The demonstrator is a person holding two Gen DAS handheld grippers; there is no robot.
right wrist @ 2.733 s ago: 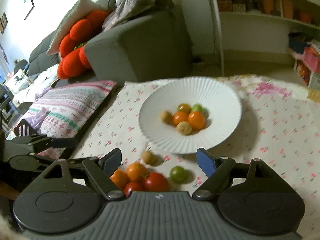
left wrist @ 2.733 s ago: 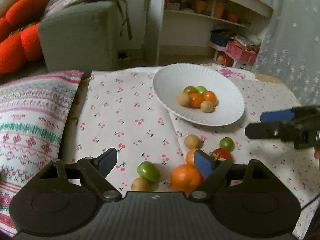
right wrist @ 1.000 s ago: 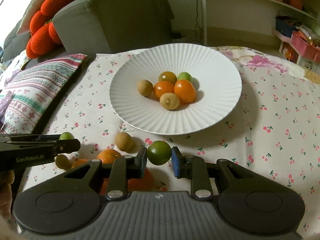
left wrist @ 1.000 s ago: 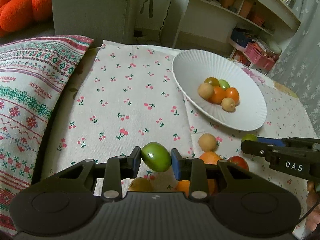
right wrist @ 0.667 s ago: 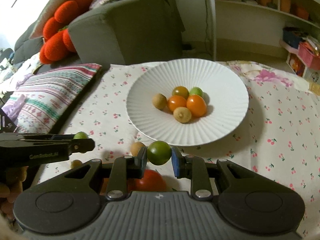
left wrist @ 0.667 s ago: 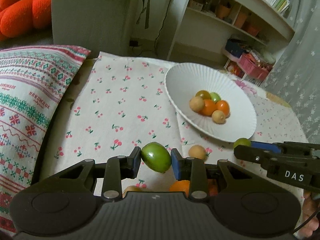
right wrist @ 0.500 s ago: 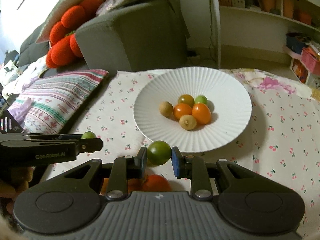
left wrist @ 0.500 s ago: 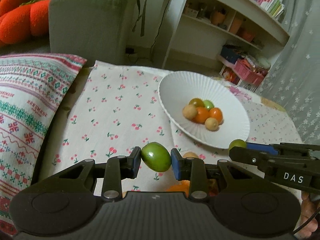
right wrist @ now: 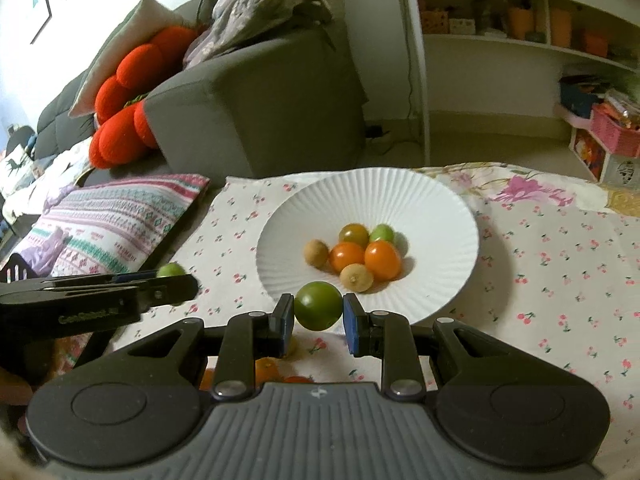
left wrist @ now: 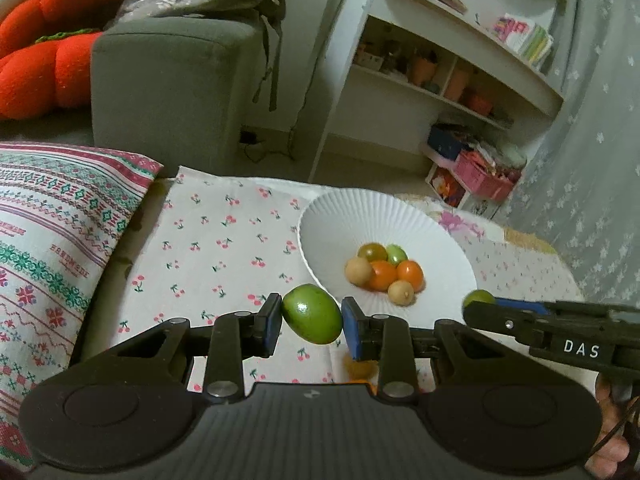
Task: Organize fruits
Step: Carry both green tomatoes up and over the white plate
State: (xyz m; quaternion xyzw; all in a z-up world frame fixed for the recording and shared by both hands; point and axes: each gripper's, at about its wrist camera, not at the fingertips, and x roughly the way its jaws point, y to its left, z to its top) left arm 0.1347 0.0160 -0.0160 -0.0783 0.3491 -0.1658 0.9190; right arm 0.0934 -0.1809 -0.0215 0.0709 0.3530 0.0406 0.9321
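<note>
Left gripper, lower centre: clamped on oval green fruit, long axis tilted lower right. Right gripper pinching round green tomato. Both raised nearer plate than before.

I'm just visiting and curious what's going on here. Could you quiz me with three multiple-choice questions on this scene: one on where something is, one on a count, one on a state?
1. Where is the white plate?
A. On the cherry-print cloth
B. On the sofa
C. On the shelf

2. How many fruits lie on the plate?
A. Three
B. Six
C. Nine

3. What is the left hand-held gripper doing?
A. Hanging open
B. Shut on nothing
C. Shut on a green fruit

Answers:
1. A: the cherry-print cloth shows all around the plate.
2. B: two orange, two tan, two greenish fruits sit clustered in the middle.
3. C: the oval green fruit is pinched between its pads; the right hand-held gripper likewise grips a round green fruit.
</note>
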